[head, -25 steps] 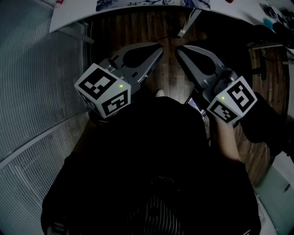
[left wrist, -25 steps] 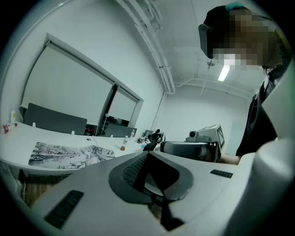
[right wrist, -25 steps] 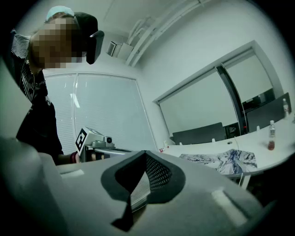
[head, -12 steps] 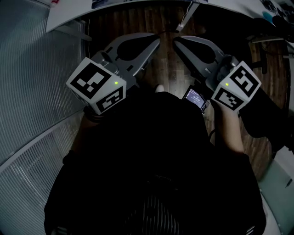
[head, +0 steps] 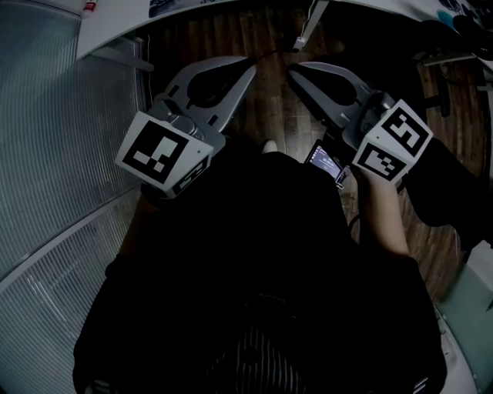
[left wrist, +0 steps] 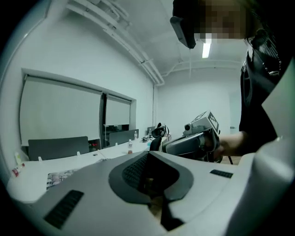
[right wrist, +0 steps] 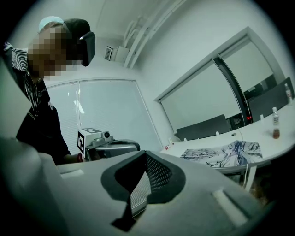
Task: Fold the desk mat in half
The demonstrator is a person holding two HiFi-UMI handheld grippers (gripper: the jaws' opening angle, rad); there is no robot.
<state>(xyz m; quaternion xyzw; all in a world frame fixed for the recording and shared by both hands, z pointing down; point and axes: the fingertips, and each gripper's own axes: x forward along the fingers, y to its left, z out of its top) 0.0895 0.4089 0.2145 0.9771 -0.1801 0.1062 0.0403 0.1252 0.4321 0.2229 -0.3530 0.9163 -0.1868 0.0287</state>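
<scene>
The desk mat (right wrist: pixel 226 154), printed in blue and grey, lies flat on a white table in the right gripper view, far beyond the jaws. In the head view only a strip of the desk mat (head: pixel 169 6) shows at the top edge. My left gripper (head: pixel 250 66) and right gripper (head: pixel 293 71) hang side by side in front of my dark-clothed body, over the wooden floor. Both are shut with nothing between the jaws. The left gripper (left wrist: pixel 150 153) sees the right one at its right; the right gripper (right wrist: pixel 145 153) sees the left one at its left.
The white desk edge (head: pixel 115 31) runs along the top, with a cable (head: pixel 306 35) hanging from it. A ribbed wall panel (head: pixel 54 154) fills the left. A chair base (head: pixel 445 100) stands at the right. A small lit screen (head: pixel 327 163) sits near my right hand.
Both grippers have moved a little forward toward the desk, and the left one has turned slightly left. The small lit screen near my right hand has come into view.
</scene>
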